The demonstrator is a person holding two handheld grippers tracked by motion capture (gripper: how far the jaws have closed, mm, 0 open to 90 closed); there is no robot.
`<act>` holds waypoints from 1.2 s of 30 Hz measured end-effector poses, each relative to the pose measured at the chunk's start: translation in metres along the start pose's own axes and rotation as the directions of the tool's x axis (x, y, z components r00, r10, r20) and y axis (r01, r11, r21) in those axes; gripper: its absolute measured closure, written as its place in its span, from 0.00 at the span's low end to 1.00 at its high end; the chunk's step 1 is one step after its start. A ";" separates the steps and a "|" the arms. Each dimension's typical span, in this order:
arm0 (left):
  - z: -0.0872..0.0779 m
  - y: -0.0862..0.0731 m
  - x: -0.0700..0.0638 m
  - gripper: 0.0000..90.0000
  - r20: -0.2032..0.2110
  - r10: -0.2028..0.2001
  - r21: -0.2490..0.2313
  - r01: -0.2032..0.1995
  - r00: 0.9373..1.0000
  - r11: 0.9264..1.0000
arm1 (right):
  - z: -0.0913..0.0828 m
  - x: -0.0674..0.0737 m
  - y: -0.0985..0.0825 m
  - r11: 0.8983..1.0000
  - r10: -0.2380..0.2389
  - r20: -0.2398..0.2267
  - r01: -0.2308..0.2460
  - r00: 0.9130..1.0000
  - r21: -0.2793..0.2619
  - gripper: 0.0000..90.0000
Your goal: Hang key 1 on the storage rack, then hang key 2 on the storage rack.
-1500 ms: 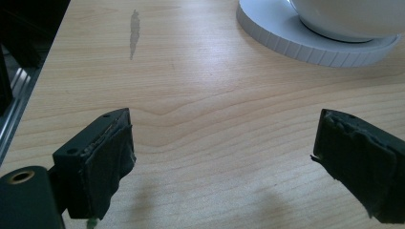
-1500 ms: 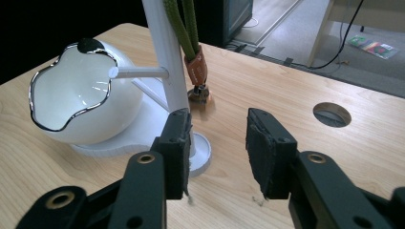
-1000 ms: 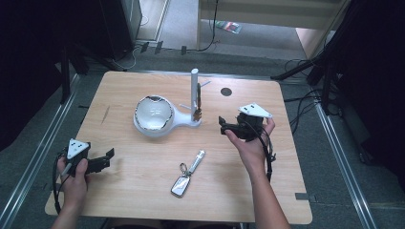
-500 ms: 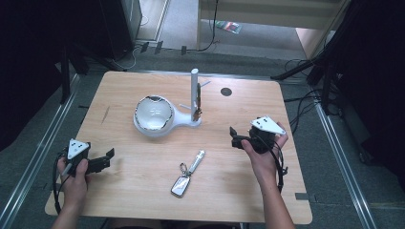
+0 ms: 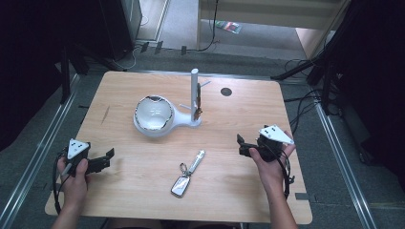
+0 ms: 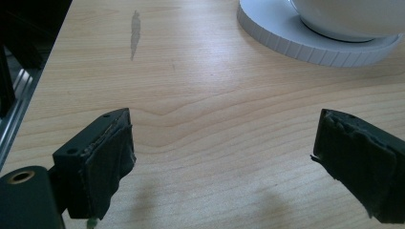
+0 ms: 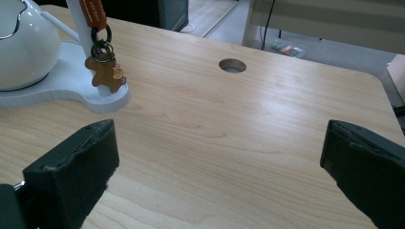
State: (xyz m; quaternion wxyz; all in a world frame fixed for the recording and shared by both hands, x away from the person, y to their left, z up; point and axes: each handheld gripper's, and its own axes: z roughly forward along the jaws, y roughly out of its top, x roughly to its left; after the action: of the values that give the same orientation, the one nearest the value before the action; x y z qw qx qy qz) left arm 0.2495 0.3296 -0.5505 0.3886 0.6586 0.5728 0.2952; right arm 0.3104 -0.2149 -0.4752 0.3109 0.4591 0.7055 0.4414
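On my desk (image 5: 119, 90), left to right: my left tongs (image 5: 106, 160), jaws apart and empty, near edge; white bowl stand (image 5: 157, 117) with hanging keyring (image 5: 197, 102), far centre; loose key (image 5: 188, 172), near centre; my right tongs (image 5: 242, 145), jaws wide and empty.

1. evenly lit from above; table (image 5: 229, 143) bright, surroundings nearly black.
2. soft glare on bowl (image 5: 153, 113) and on wood near hole (image 7: 232, 65).
3. faint shadows under jaws in left gripper view.
4. blurred, close jaws in both gripper views; high view slightly soft.
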 end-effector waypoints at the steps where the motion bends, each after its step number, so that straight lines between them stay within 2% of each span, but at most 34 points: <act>1: 0.000 0.000 0.000 0.08 0.000 0.001 -0.002 -0.001 1.000 1.000 | 0.000 0.000 0.000 1.000 0.000 0.000 0.000 1.000 0.000 0.00; 9: 0.000 0.000 0.000 0.08 0.006 0.004 -0.002 -0.004 1.000 1.000 | -0.015 -0.019 -0.015 1.000 0.022 0.027 -0.022 0.999 -0.008 0.00; 15: 0.000 0.000 -0.001 0.08 0.000 0.011 -0.004 -0.011 1.000 1.000 | -0.023 -0.027 -0.029 0.999 0.035 0.046 -0.035 0.998 -0.004 0.00; 22: -0.003 -0.001 0.001 0.08 -0.019 -0.015 -0.036 0.015 1.000 0.999 | -0.033 -0.038 -0.048 0.998 0.054 0.069 -0.055 0.996 0.009 0.00; 25: -0.003 -0.001 0.001 0.08 -0.021 -0.009 -0.038 0.008 1.000 0.999 | -0.036 -0.041 -0.056 0.998 0.058 0.076 -0.060 0.995 0.017 0.00; 36: -0.004 -0.002 0.000 0.08 -0.028 -0.010 -0.050 0.009 1.000 0.999 | -0.046 -0.054 -0.077 0.997 0.072 0.070 -0.074 0.995 0.035 0.00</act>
State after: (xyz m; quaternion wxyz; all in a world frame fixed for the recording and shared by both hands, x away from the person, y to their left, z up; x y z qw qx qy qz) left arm 0.2452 0.3303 -0.5500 0.3980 0.6418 0.5738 0.3168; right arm 0.2640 -0.2947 -0.5238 0.3100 0.5053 0.6854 0.4229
